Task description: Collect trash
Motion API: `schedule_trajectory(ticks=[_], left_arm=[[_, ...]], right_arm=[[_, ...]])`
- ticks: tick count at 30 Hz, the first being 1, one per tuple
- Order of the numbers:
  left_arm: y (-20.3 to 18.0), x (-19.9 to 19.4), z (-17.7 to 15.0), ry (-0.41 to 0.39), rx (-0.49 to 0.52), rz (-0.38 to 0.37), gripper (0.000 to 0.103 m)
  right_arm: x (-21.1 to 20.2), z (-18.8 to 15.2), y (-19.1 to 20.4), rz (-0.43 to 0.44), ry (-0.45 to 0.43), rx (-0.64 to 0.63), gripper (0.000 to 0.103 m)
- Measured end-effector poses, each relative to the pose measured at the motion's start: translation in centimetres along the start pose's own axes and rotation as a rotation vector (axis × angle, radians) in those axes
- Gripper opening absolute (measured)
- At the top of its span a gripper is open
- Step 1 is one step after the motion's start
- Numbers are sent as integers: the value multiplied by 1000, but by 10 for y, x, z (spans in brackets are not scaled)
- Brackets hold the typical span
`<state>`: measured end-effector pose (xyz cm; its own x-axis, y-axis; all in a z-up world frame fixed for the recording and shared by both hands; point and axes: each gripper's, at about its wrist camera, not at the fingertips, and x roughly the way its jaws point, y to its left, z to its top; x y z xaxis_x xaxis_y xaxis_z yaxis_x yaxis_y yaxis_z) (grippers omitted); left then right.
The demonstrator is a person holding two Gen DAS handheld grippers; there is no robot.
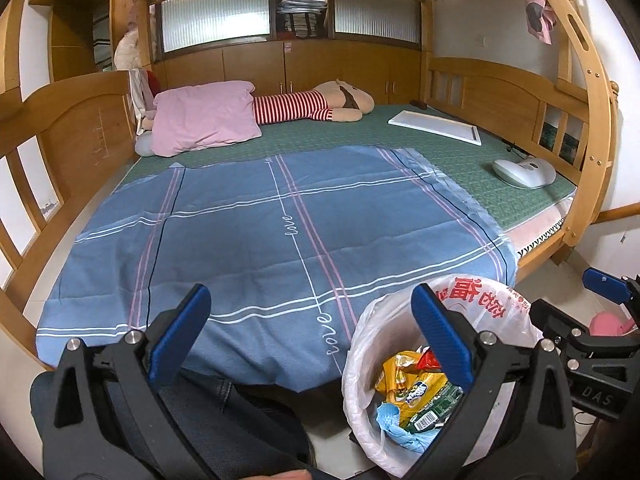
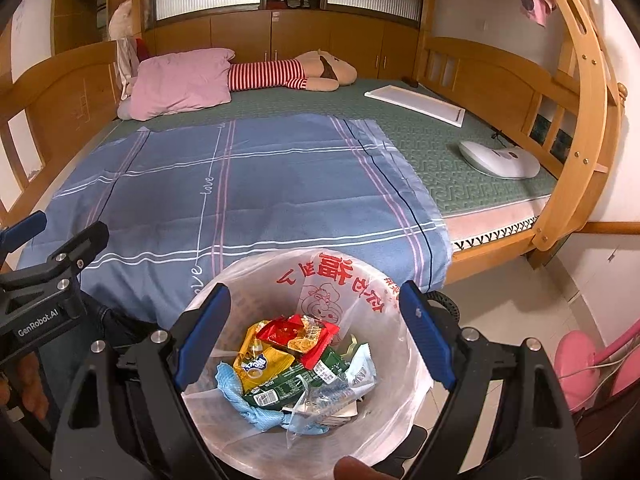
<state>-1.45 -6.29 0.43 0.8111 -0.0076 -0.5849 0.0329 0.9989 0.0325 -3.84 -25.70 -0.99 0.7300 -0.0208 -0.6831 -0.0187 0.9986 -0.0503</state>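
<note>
Hovering my right gripper (image 2: 316, 336), jaws apart, above the white plastic-lined trash bin (image 2: 400, 392) of crumpled wrappers (image 2: 296, 356); left gripper (image 1: 310, 332) likewise apart, over the blue plaid bedsheet (image 1: 256, 232).

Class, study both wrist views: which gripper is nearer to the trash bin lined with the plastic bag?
Right. The right gripper hangs open directly above the trash bin, its wrappers between the fingers. The left gripper is open over the blue blanket, bin at its right finger.

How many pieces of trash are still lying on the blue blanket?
0. The blue blanket shows none in either view; the wrappers all sit in the lined bin. Its near edge is hidden behind the tongs.
</note>
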Motion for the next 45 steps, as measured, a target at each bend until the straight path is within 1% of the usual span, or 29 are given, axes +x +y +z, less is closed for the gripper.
schedule_trajectory(ticks=[45], left_arm=[[-1, 2, -4, 9, 2, -19, 100]], right_arm=[[5, -4, 7, 1, 12, 13, 84]])
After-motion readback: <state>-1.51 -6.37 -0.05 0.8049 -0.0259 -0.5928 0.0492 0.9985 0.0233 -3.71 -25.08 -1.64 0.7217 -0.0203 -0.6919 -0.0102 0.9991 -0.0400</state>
